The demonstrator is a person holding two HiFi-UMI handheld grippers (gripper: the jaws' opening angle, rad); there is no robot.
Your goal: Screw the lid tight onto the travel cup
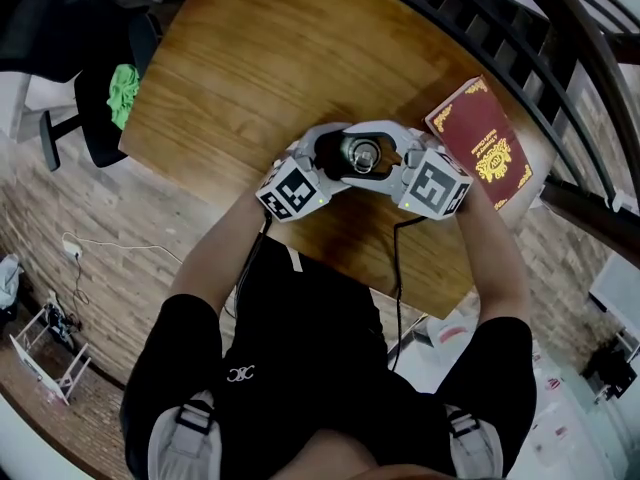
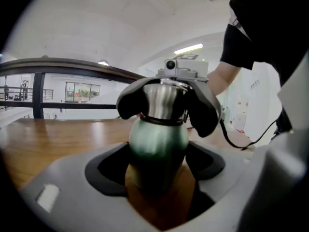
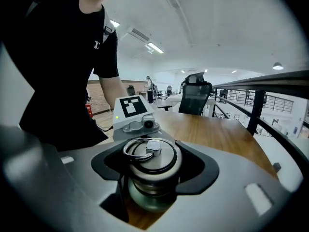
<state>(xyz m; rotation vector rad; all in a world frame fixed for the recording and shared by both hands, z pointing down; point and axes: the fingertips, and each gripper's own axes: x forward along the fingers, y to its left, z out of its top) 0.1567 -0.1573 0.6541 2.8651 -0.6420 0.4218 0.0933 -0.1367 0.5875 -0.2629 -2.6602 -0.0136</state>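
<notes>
left gripper: clamped on the lower body of the steel travel cup, which is green-tinted and rounded. Black pads are tight on both flanks.
right gripper: comes in from the opposite side, jaws wide and wrapped round the round steel lid. Its pads look seated on the lid's sides.
lid: sits level on the cup's neck, with a wire ring lying flat on top.
cup: upright on the brown wooden table, near mid-table, between the two marker cubes.
approach (head view): left gripper at 8 o'clock of the cup, right gripper at 4 o'clock.
book: dark red hardback with gold ornament, flat on the table at 3 o'clock of the cup. Near the right gripper, not touching.
chair: black office chair off the table edge at 9 o'clock, with a bright green cloth on it.
railing: dark metal railing beyond the table at 1 o'clock.
cable: black cable drops from the right gripper towards the near edge.
</notes>
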